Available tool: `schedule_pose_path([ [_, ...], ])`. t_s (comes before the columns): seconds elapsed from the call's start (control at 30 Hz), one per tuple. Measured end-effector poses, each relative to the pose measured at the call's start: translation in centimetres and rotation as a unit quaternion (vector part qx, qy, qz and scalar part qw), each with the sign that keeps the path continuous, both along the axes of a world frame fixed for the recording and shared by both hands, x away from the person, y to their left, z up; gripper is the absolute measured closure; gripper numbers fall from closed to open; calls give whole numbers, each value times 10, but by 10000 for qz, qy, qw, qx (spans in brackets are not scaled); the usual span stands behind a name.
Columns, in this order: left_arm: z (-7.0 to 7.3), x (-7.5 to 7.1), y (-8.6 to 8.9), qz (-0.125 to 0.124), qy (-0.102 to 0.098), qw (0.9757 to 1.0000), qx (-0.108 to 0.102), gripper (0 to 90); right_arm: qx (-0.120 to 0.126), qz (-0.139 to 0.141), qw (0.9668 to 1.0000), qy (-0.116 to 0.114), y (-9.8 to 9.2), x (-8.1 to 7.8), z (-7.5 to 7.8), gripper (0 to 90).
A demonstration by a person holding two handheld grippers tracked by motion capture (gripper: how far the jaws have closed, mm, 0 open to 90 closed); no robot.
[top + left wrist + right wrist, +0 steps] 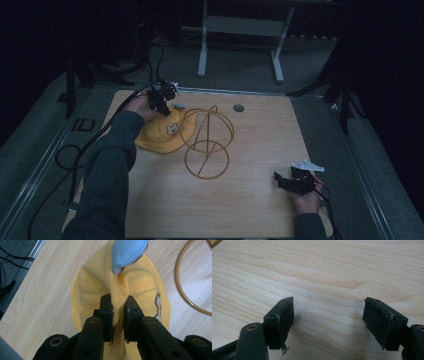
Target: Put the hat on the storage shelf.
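We are clamping the left gripper (119,315) on a pinched ridge of the yellow hat (100,290), and the step in hand, as we are judging it, is lifting the hat toward the gold wire stand (207,142) beside it. To do this well we are wanting the fold to sit deep between the 2 pads (108,315) — not just at their tips — since thin cloth is liable to slip out under its own weight. We are advising a slow, straight lift, so the brim is hanging free before it is passing over the stand's top loop. The blue fabric piece (127,253) at the hat's crown is lying just beyond the jaws, and we are keeping it clear of the grip.

The hat is lying on the wooden table (250,200) at its far left part, touching or nearly touching the stand's base ring on its right. In the high view the left gripper (161,102) is sitting at the hat's far edge, over the cloth.

The right gripper (328,320) is resting with its jaws standing wide apart and nothing between them — at the table's near right corner, well apart from the hat.
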State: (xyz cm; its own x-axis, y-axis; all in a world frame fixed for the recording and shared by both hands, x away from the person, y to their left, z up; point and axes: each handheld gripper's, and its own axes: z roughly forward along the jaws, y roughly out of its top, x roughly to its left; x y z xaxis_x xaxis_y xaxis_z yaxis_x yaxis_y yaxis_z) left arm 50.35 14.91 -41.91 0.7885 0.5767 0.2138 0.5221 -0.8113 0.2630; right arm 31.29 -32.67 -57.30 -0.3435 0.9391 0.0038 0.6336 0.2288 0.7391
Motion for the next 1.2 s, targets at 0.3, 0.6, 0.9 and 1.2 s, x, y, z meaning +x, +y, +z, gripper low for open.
schedule_pose_path([
  [0.3,22,-8,11,38,-53,9995,-298,796,0,0,10000,0,0,0,0,251],
  [0.6,46,-21,26,-14,-118,9983,-572,795,0,1,10000,0,0,0,0,251],
  [0.9,63,-34,34,-148,-283,9971,-695,794,1,-1,10000,0,0,0,0,251],
  [1.2,77,-43,35,-248,-323,9959,-805,792,0,1,10000,-8,0,0,0,251],
])
